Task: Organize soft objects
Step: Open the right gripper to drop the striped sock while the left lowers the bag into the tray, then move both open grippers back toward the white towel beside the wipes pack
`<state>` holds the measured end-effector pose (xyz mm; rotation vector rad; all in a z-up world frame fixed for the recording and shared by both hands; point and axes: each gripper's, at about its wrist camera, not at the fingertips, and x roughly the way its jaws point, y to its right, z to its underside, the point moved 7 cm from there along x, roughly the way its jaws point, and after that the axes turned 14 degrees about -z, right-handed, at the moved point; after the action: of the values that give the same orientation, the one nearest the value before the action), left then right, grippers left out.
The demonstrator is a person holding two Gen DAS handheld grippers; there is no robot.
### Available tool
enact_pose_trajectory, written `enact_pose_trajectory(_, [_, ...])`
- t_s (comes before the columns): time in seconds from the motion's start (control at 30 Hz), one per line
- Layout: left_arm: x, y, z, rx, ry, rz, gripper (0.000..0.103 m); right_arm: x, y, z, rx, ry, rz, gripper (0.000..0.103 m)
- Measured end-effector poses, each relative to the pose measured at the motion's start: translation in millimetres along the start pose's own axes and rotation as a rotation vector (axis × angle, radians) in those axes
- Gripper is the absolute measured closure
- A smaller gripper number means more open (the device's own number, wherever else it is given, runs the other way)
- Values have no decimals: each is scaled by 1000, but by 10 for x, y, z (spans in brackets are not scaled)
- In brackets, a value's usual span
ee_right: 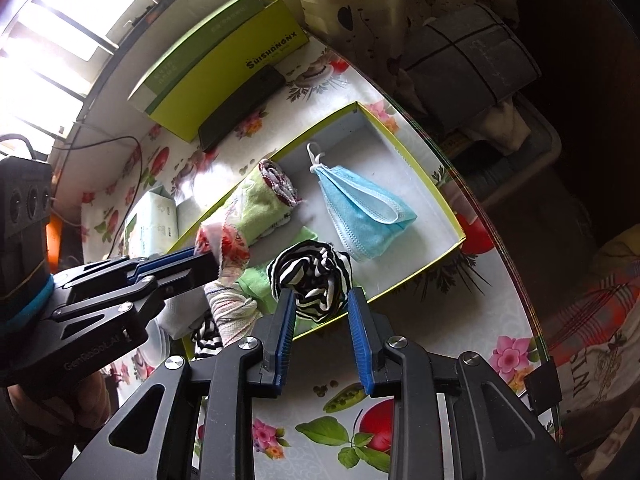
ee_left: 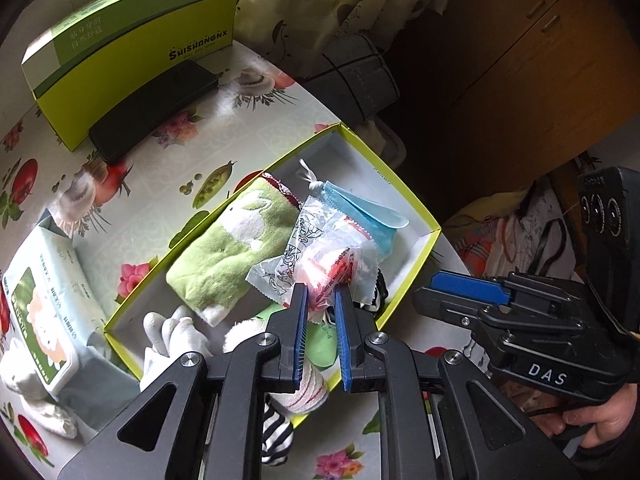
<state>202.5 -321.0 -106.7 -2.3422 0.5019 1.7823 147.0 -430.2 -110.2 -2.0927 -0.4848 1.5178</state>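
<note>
The left gripper [ee_left: 321,298] hung over the shallow yellow-green cardboard box [ee_left: 400,184] near the right edge of the flower-printed tabletop [ee_left: 168,148]. A crinkled clear plastic packet with red and white contents [ee_left: 320,256] sat between its blue pads; the jaws stood a little apart, and whether the pads pressed on the packet I could not tell. The right gripper [ee_right: 321,300] hovered at the box's near edge with its jaws apart, a balled black-and-white striped cloth [ee_right: 312,280] lying just ahead of its fingertips, not pinched.

Inside the box, a folded green towel with a white animal figure [ee_left: 236,252] lay along the left wall, and a folded light blue face mask [ee_right: 360,216] lay toward the far right corner. White gloves [ee_left: 172,332] rested in the near left corner. A pale blue pack of wipes [ee_left: 48,304] lay outside the box's left wall. At the far edge of the tabletop stood a tall yellow-green carton [ee_left: 132,60] with a black phone [ee_left: 156,108] leaning on it.
</note>
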Motion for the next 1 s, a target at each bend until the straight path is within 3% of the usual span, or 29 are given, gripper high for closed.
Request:
enact_pose_trajectory(0.13, [79, -33, 2, -18, -13, -6, 77, 14, -16, -6, -4, -5, -3, 77])
enact_pose_trajectory(0.43, [-21, -157, 85, -59, -6, 7, 74, 40, -150, -45, -35, -8, -3, 77])
enact_pose_trajectory(0.5, [-19, -170, 125, -63, -16, 14, 58, 32, -186, -50, -44, -8, 1, 77])
enact_pose_trajectory(1.0, [-349, -336, 231, -122, 44, 14, 58, -12, -529, -38, -116, -15, 9, 77])
